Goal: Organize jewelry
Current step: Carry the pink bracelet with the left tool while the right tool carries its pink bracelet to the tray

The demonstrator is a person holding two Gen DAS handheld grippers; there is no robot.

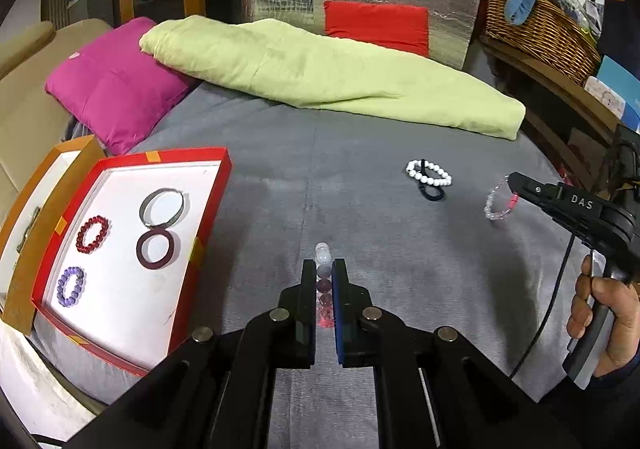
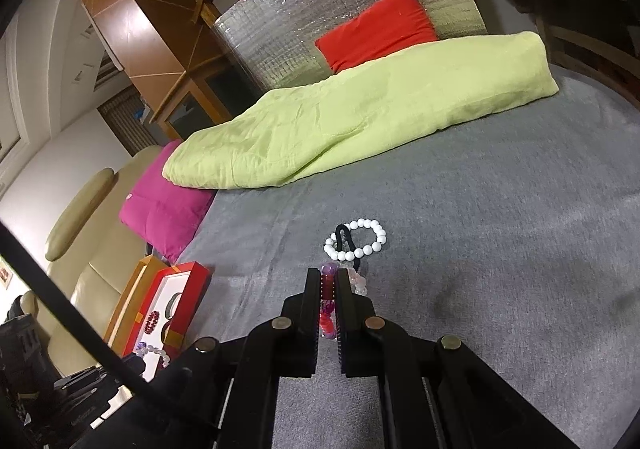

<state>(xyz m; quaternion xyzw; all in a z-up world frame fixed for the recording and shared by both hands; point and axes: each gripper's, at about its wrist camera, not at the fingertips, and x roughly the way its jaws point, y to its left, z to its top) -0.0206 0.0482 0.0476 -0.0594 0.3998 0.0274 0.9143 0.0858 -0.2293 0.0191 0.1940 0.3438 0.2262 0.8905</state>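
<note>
**Q.** Grippers and load: what do you hold, and where does it go?

**A.** Your left gripper [image 1: 323, 269] is clamped on a beaded bracelet of clear, grey and purple beads [image 1: 323, 277], held edge-on above the grey bed cover [image 1: 360, 209]. Your right gripper [image 2: 329, 281] is closed on a bracelet of pink and translucent beads [image 2: 329, 289], low over the cover and just beside the white bead bracelet [image 2: 360, 241] that lies tangled with a black elastic loop [image 2: 342, 237]. The red-rimmed cardboard tray with a white floor [image 1: 208, 217] sits to your left, already holding a silver bangle [image 1: 163, 207], a dark maroon ring bangle [image 1: 157, 249], a red bead bracelet [image 1: 93, 234] and a lilac bead bracelet [image 1: 71, 286].

**Q.** How should you do the step well?

**A.** Carry each bracelet level over the rim, likely to bare white floor nearest you, and lower it until the beads touch before you let go, so it neither rolls nor overlaps a neighbour. Lift the right one straight up, clear of the elastic.

**Q.** Legible writing?

**A.** Only "DAS", on the right gripper's body in the left wrist view.
</note>
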